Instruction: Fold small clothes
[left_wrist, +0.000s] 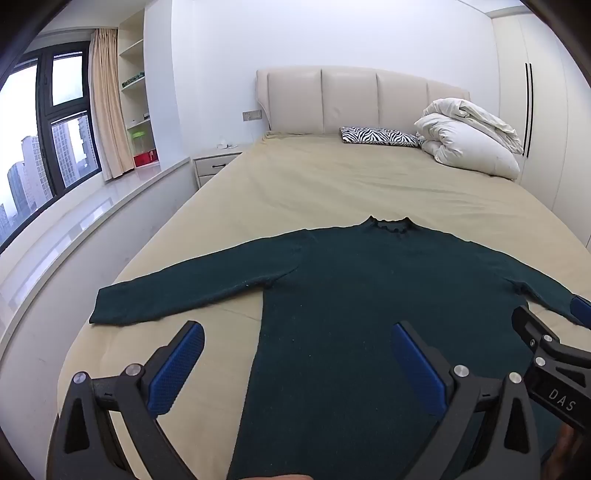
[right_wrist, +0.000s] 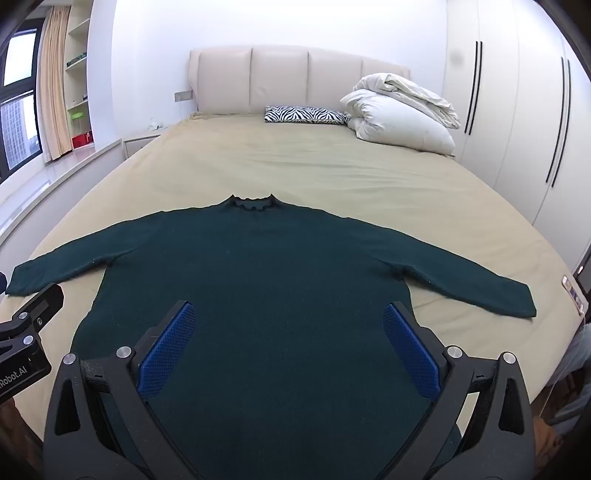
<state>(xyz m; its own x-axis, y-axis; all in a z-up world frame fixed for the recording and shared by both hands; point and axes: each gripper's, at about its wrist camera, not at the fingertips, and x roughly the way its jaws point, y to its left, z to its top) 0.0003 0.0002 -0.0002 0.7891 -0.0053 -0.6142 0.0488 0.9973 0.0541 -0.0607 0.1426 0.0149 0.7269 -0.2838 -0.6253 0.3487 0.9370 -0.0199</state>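
Dark green knit long-sleeved sweater (right_wrist: 273, 280) lies flat, centre frame, on beige-sheeted bed (right_wrist: 332, 170), sleeves spread. Left gripper (left_wrist: 297, 363) and right gripper (right_wrist: 288, 350) hover released, empty. Soft, light, floppy; probably pinch cuffs or hem corners.
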